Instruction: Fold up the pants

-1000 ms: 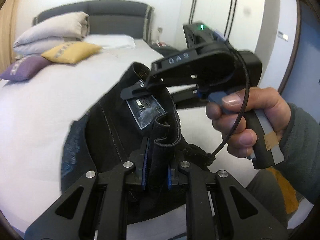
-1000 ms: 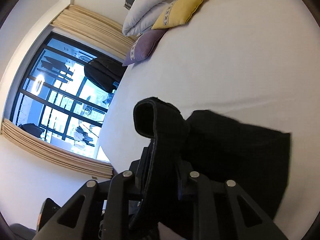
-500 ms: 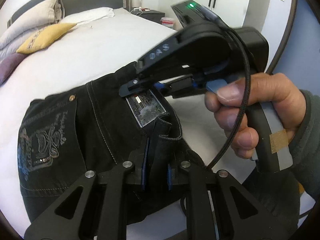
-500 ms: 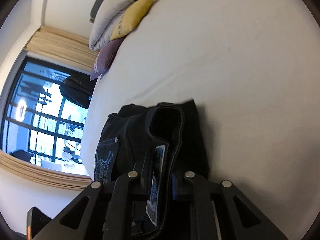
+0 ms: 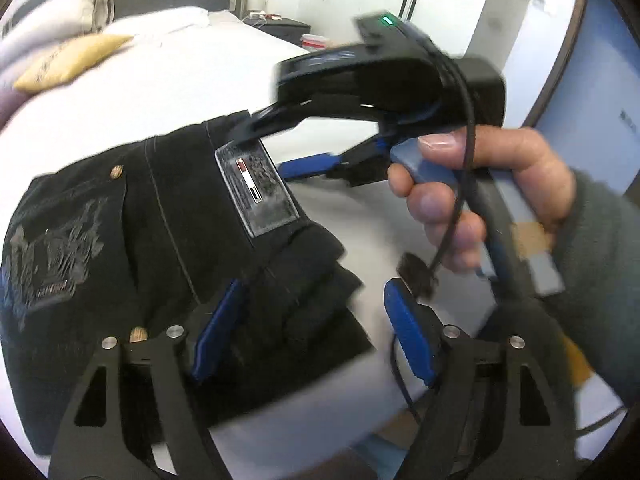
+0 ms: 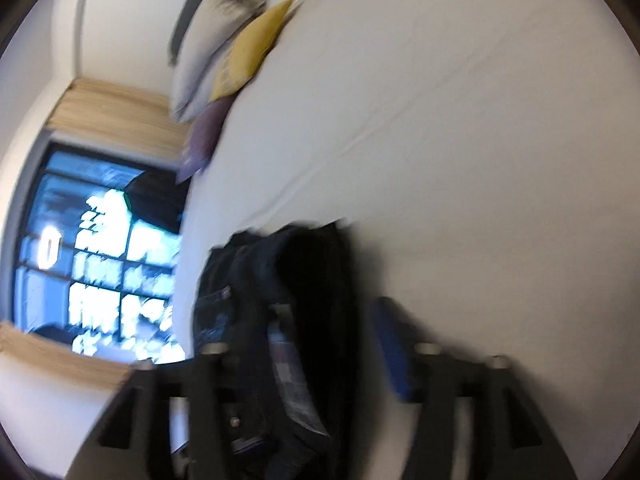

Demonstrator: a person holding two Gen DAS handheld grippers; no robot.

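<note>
Left wrist view: left gripper (image 5: 310, 334) spread wide, holding nothing; black pants (image 5: 160, 248) lie folded on the bed (image 5: 180, 84). Right wrist view, blurred: right gripper (image 6: 316, 344) also apart, pants between its fingers. Release step; next, probably smoothing the fold.

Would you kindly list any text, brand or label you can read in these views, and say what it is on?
No text is legible in either view.
Waistband patch on the black pants: markings too blurred to read.
Back-pocket embroidery: decorative design, no readable letters.
Yellow cushion: dark lettering, too small and blurred.
Right tool body: raised lettering smeared by motion.
Right wrist view: blurred throughout.
</note>
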